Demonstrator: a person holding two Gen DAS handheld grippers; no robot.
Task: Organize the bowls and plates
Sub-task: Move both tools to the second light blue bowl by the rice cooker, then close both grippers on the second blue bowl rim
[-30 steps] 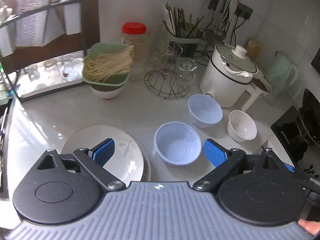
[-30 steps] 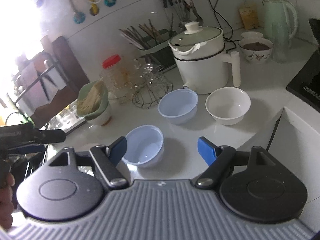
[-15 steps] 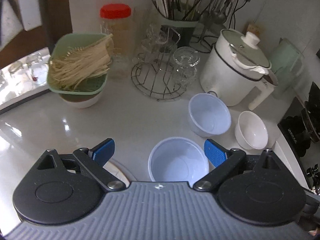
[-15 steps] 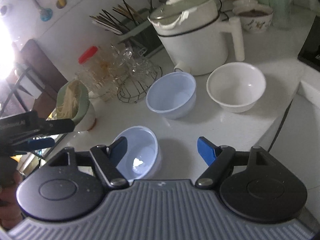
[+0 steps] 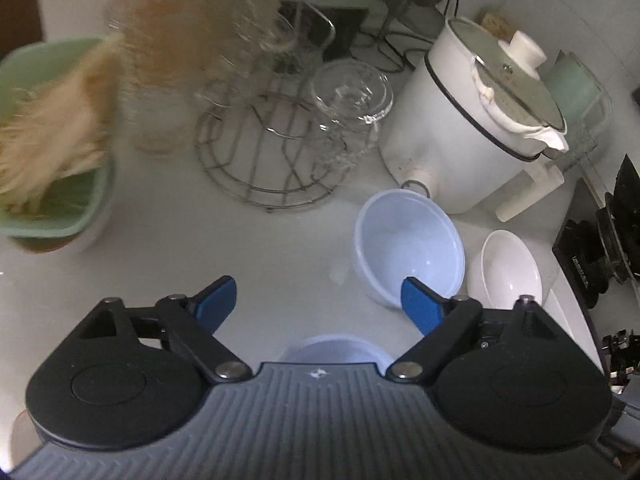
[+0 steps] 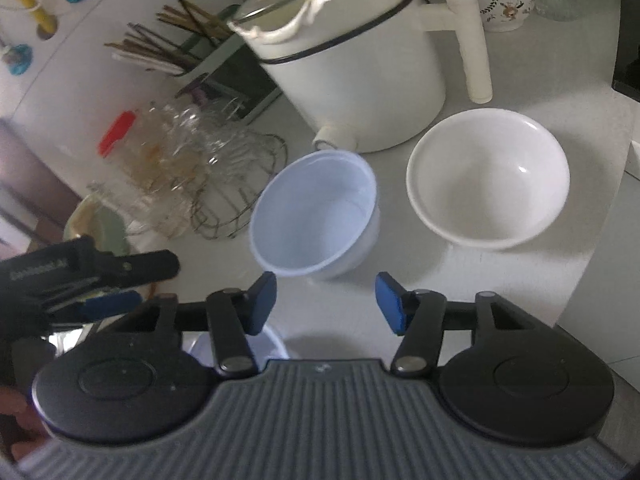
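A pale blue bowl (image 5: 412, 252) (image 6: 316, 212) stands on the white counter beside a white bowl (image 5: 510, 270) (image 6: 488, 180). A second pale blue bowl (image 5: 336, 350) (image 6: 240, 346) shows only as a rim under each gripper body. My left gripper (image 5: 318, 306) is open and empty, its right finger over the near rim of the far blue bowl. My right gripper (image 6: 326, 302) is open and empty, just short of that same bowl. The left gripper (image 6: 100, 296) also shows at the left of the right wrist view.
A white electric pot (image 5: 472, 128) (image 6: 352, 64) stands behind the bowls. A wire rack with glass cups (image 5: 272, 152) (image 6: 208, 184), a red-lidded jar (image 5: 156, 20), a green basket of noodles (image 5: 52, 152) and a utensil holder (image 6: 192, 40) line the back. A stove (image 5: 608, 252) is at right.
Both grippers have moved forward toward the far blue bowl and the white bowl. The near blue bowl has slid under the gripper bodies and the plate has left the left wrist view.
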